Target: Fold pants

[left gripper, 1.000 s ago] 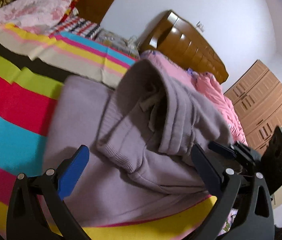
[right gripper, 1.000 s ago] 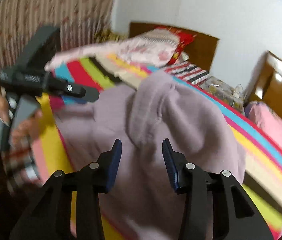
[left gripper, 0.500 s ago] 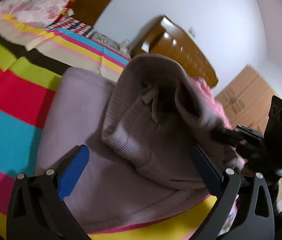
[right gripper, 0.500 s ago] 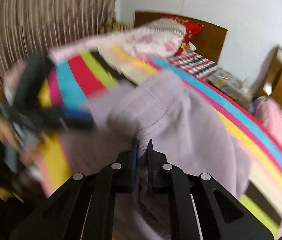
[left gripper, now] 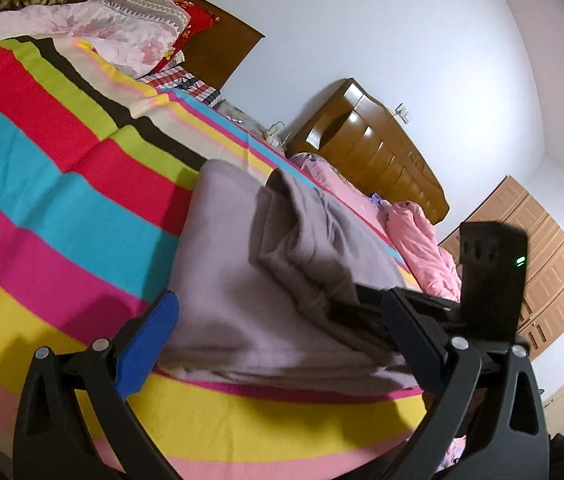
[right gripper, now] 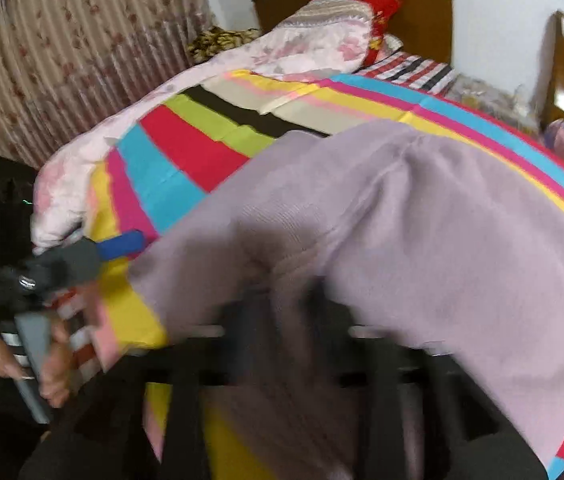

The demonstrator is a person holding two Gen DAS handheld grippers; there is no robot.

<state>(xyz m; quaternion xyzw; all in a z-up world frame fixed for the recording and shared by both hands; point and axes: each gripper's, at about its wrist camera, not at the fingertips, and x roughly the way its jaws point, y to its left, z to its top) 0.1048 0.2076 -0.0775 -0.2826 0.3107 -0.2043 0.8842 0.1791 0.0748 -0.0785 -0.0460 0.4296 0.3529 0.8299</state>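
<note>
Lilac knit pants (left gripper: 282, 280) lie on the striped bedsheet (left gripper: 61, 208), the upper part folded over into a low heap. My left gripper (left gripper: 282, 332) hovers open over their near edge, blue fingers (left gripper: 149, 340) wide apart and gripping nothing. In the left wrist view my right gripper (left gripper: 366, 304) reaches in from the right, its tips pushed into the folded cloth. Its own view is blurred: the pants (right gripper: 422, 220) drape over the right gripper (right gripper: 286, 320), whose jaws are opening with fabric between them. The left gripper's blue finger (right gripper: 121, 242) shows at the left, held by a hand (right gripper: 49, 364).
A floral quilt (left gripper: 113, 24) and red pillow (left gripper: 197, 16) sit at the head of the bed. A second bed with a pink duvet (left gripper: 422, 240) and wooden headboard (left gripper: 374, 152) stands to the right, a wardrobe (left gripper: 550, 272) behind it. A curtain (right gripper: 61, 48) hangs on the left.
The right gripper closed on the raised fold of the pants, brought it down, and its jaws have spread again. The heap now lies lower and flatter. The left gripper shifted sideways, still open.
</note>
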